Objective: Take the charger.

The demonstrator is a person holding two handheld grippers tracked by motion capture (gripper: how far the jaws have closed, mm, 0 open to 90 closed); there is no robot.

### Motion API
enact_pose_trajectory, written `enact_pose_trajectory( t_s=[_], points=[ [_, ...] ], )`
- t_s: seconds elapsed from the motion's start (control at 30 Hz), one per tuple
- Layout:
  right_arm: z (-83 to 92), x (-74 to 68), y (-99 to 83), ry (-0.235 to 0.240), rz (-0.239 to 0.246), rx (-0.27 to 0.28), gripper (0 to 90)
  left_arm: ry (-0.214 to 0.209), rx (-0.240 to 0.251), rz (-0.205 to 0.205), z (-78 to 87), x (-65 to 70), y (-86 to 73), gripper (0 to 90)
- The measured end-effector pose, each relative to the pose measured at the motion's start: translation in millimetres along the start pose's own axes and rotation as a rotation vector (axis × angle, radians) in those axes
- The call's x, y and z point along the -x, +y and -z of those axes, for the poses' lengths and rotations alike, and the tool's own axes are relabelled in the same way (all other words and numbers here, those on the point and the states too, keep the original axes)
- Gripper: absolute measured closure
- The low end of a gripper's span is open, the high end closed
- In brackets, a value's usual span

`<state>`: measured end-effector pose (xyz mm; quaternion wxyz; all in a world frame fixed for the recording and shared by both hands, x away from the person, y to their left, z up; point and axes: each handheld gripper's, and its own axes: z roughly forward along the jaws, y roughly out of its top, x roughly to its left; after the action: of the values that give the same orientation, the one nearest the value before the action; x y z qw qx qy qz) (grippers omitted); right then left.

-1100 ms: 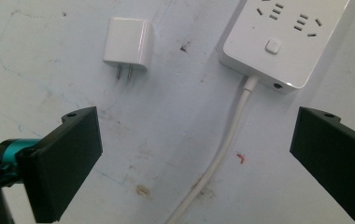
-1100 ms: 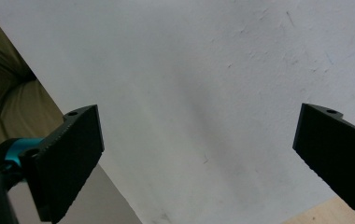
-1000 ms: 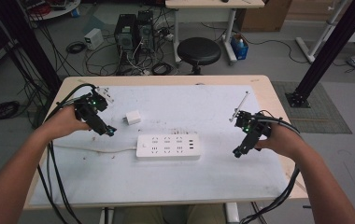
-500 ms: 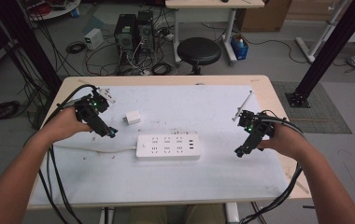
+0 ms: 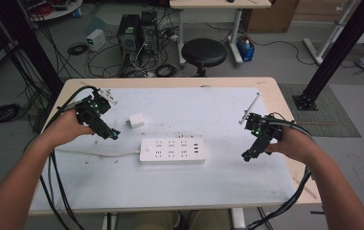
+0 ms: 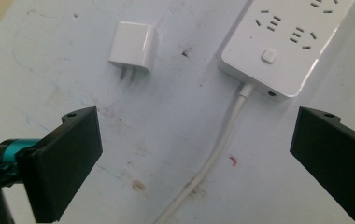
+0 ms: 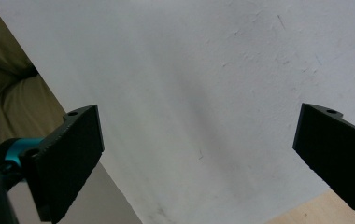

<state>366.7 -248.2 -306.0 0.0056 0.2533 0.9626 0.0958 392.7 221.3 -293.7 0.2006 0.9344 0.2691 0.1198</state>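
Observation:
A white power strip (image 5: 172, 150) lies flat at the middle of the white table top (image 5: 218, 187), its cable (image 5: 94, 153) running left. A small white plug adapter (image 5: 135, 120) lies behind its left end, prongs showing in the left gripper view (image 6: 132, 45). My left gripper (image 5: 111, 134) hovers open left of the strip, holding nothing; the strip's switch end (image 6: 287, 42) and cable (image 6: 213, 158) lie between its jaws' line of sight. My right gripper (image 5: 247, 155) is open over bare table right of the strip.
A thin metal rod (image 5: 251, 106) lies at the table's back right. Behind the table stand a black stool (image 5: 204, 51) and computer towers (image 5: 134, 31) amid floor cables. The table's near edge and trouser fabric (image 7: 7, 98) appear in the right gripper view.
My right gripper has shifted slightly right and back. The left gripper, the strip and the adapter stay where they were.

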Motion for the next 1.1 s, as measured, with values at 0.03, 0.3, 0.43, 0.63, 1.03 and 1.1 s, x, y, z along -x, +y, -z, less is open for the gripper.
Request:
enact_pose_trajectory(
  t_s=[0.03,0.3,0.43,0.63,1.03,1.1],
  points=[
    [0.1,-1.2,0.3,-0.001,-0.015,-0.004,1.2,0.006,0.006,-0.006,-1.4,-1.7,1.2,2.2],
    [-1.9,1.5,2.8,0.011,-0.027,-0.006,1.2,-0.026,0.038,-0.049,-26.0,-21.7,15.1,2.2],
    [-4.9,5.5,6.2,0.017,-0.035,-0.021,1.2,-0.042,0.025,-0.042,-44.6,-32.7,19.6,2.2],
    [-7.8,8.3,11.2,0.02,-0.024,-0.035,1.2,-0.039,0.001,-0.046,-77.3,-49.7,23.6,2.2],
    [-4.3,5.9,10.1,0.017,-0.032,-0.03,1.2,-0.044,0.001,-0.024,-118.4,-69.6,27.3,7.6],
    [-4.3,5.9,10.1,0.017,-0.032,-0.03,1.2,-0.038,0.006,-0.021,-122.1,-69.7,27.7,7.6]
  ],
)
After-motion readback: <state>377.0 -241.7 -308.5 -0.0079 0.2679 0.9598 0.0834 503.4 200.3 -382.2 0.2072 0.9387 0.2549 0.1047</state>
